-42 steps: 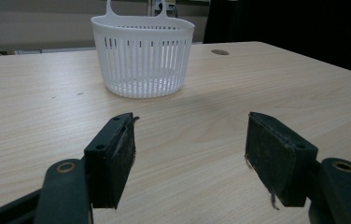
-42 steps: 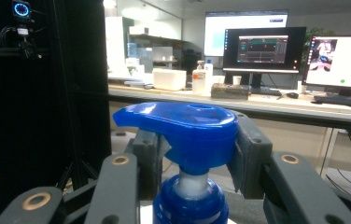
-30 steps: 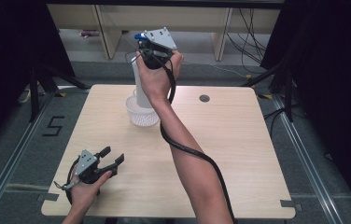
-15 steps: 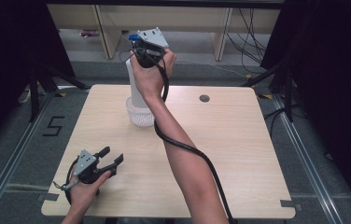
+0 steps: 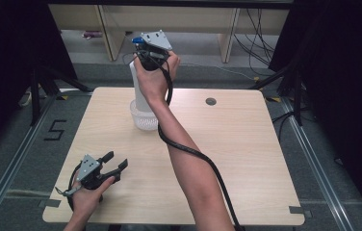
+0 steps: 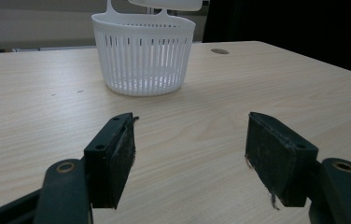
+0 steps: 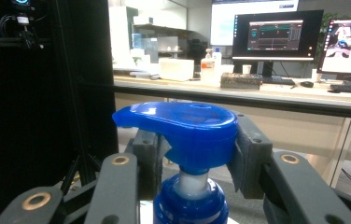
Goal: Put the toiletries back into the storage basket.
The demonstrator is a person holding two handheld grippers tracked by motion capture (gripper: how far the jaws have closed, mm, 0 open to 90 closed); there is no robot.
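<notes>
A white pump bottle (image 5: 137,86) is held upright by the right tool (image 5: 146,54), whose jaws are half closed on the bottle's blue pump head (image 7: 180,130) so that the body hangs straight down. The bottle's base sits in or just above the white slotted basket (image 5: 144,117) at the far left of the desk (image 5: 246,144), apparently being lowered in, though contact with the basket floor cannot be made out. The left tool (image 5: 113,166) is rested near the front edge, jaws wide apart and empty, kept out of the way.

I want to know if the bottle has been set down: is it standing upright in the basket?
Upright; the pump bottle, held at its blue pump head, has its base in the white basket.
</notes>
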